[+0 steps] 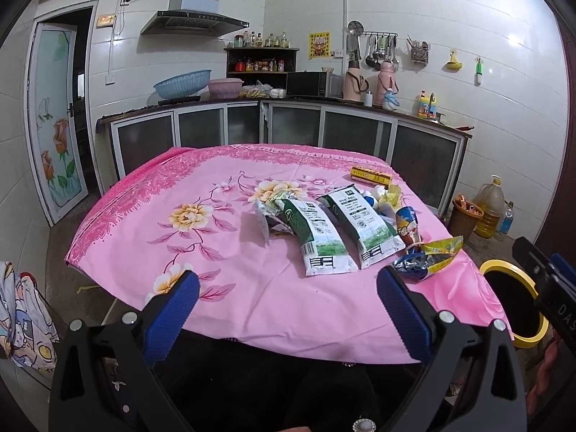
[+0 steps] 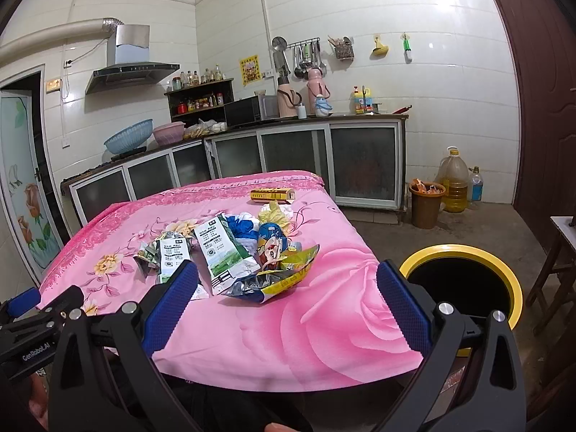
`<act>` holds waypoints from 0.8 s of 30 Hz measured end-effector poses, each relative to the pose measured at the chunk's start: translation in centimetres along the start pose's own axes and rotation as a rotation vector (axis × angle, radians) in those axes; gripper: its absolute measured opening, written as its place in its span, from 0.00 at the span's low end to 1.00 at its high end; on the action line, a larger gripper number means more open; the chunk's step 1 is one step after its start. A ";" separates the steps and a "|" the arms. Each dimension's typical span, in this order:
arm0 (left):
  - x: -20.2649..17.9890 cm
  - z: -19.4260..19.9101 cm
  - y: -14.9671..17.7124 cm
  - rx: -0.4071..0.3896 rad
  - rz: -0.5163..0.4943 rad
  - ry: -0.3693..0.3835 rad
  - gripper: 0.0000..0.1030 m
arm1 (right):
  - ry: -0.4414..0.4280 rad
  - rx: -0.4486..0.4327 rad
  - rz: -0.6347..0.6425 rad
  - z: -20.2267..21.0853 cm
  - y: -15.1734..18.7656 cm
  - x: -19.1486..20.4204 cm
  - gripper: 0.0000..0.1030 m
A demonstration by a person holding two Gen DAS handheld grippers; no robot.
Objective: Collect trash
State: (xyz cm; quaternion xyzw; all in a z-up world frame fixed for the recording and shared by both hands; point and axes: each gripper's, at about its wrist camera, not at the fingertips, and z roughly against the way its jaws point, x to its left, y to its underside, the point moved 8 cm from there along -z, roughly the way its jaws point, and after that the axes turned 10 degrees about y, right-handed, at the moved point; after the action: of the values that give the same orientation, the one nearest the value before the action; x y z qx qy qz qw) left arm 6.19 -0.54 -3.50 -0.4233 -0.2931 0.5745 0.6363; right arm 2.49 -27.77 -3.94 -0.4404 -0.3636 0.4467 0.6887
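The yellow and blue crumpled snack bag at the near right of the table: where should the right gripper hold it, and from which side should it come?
Probably grip the yellow and blue snack bag by its near silver torn edge, approaching from the table's near side with the open right gripper. That edge is thin, lifted and nearest the fingers; the far end lies against other wrappers.

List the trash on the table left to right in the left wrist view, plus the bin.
Torn silver wrapper → left green-and-white pouch → right green-and-white pouch → blue-and-yellow snack bag → yellow-rimmed bin. The cartoon wrapper, the crumpled scraps and the yellow box farther back overlap that span, so I left them out.
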 end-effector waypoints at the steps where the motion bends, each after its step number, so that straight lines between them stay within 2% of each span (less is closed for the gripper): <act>1: 0.1 0.0 0.0 0.001 0.002 -0.001 0.92 | 0.000 -0.001 0.001 0.0 0.0 0.0 0.93; 24: 0.1 -0.2 -0.3 0.002 -0.002 -0.002 0.92 | -0.013 0.005 0.001 -0.1 -0.2 0.1 0.93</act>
State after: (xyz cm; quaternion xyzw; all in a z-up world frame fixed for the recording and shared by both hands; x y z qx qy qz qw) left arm 6.54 -0.45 -3.40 -0.4220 -0.2936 0.5745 0.6369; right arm 2.66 -27.71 -3.72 -0.4362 -0.3667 0.4509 0.6870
